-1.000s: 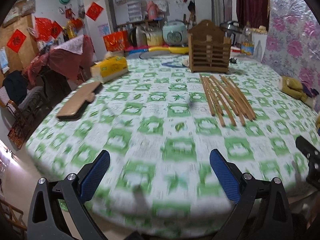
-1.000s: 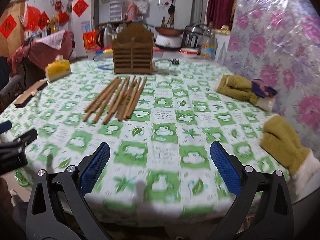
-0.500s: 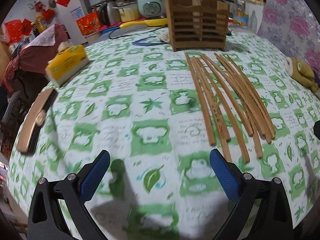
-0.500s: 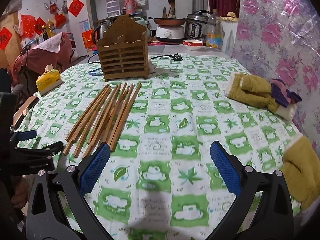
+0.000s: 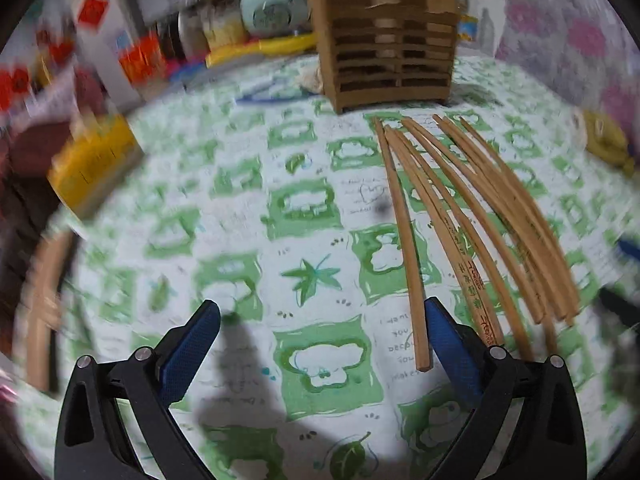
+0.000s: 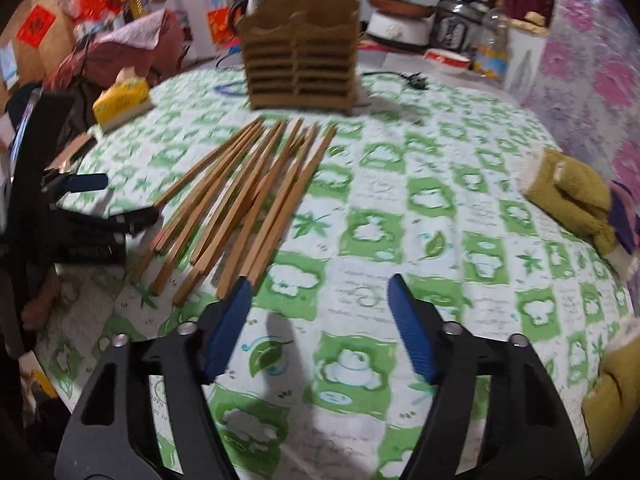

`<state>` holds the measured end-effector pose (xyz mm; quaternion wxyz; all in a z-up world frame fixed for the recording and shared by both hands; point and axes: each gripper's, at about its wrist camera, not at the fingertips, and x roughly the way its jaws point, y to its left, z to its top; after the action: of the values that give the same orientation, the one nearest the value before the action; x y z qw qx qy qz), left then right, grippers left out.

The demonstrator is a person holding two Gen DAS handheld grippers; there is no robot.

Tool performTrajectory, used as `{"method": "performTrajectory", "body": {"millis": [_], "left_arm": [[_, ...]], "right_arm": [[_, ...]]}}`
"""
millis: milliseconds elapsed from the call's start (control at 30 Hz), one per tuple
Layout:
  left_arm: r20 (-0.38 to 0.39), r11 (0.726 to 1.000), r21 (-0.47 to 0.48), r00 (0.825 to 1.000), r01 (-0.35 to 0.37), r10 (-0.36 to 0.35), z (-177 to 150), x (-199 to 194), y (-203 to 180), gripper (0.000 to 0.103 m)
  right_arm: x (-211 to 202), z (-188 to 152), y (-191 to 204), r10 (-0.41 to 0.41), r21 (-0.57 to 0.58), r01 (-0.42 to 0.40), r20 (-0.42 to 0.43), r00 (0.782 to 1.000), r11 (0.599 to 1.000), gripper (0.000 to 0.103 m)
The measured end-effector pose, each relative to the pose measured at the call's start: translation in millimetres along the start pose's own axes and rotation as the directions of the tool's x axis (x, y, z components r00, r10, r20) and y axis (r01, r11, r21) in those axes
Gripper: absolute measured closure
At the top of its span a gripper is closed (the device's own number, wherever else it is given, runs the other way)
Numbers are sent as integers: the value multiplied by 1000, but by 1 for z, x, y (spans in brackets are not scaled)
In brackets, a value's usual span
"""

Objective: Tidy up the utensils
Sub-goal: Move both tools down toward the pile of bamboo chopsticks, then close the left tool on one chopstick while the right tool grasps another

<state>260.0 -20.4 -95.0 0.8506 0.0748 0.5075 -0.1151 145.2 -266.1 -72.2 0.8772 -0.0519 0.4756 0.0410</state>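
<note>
Left hand-held gripper (image 5: 320, 322): released, blue pads spread wide, low over the bench; nothing between the fingers. Right-side pad (image 5: 450, 344) just beside the near end of the leftmost chopstick; contact not clear. Also seen from the right wrist view at the left edge (image 6: 100, 204), by the near ends of the sticks.

Right hand-held gripper (image 6: 320, 300): released, jaws apart, empty. Left-side pad (image 6: 230, 320) just short of the near ends of the rightmost sticks.

Chopsticks (image 5: 472, 216): loose bundle of wooden sticks lying flat on the bench, fanned side by side and partly overlapping, far ends pointing toward the holder. Red printed marks on one stick. In the right wrist view (image 6: 244, 196), left of centre.

Utensil holder (image 5: 386, 36): slatted wooden box standing upright beyond the far ends of the sticks, near but apart from them; (image 6: 300, 64) in the right wrist view.

Bench (image 5: 308, 240): round, covered with a green-and-white patterned cloth.

Yellow box (image 6: 122, 98): on the bench, far left, well apart from the sticks.

Yellow-green mittens (image 6: 572, 192): on the right edge of the bench.

Left wrist view: blurred toward the edges.
</note>
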Motion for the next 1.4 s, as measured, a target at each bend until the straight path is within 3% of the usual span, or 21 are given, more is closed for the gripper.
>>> {"method": "performTrajectory", "body": {"millis": [200,367,467,600,867,1133,1267,1400], "left_arm": [[3,1000,-27,1000,-13,14,1,3,5,4],[3,1000,-29,1000,-11,11,2,5,5,4],[3,1000,-29,1000,-11,11,2,4,5,4],[3,999,-30,1000,-15,15,2,4,5,4],[32,1000,7,999,-30,30,-9,-10,-3,6],[60,996,82,997,36,-41,-13,-16,-22,54],[67,992,115,995,59,-67,-16,-18,-31,72],[69,988,125,993,92,-101,-20,-21,-36,96]], "right_arm": [[11,1,17,20,-44,-21,-21,1000,999,45],[15,7,-15,-122,44,122,-2,992,992,47],[13,5,-25,-41,86,41,0,999,995,51],[11,4,-9,-64,16,63,40,997,998,55],[16,8,-9,-28,11,27,40,999,1000,63],[22,9,-7,23,5,-23,13,1000,1000,77],[23,8,-4,50,-12,-50,13,999,999,96],[22,7,-2,40,-25,-39,21,999,999,96]]}}
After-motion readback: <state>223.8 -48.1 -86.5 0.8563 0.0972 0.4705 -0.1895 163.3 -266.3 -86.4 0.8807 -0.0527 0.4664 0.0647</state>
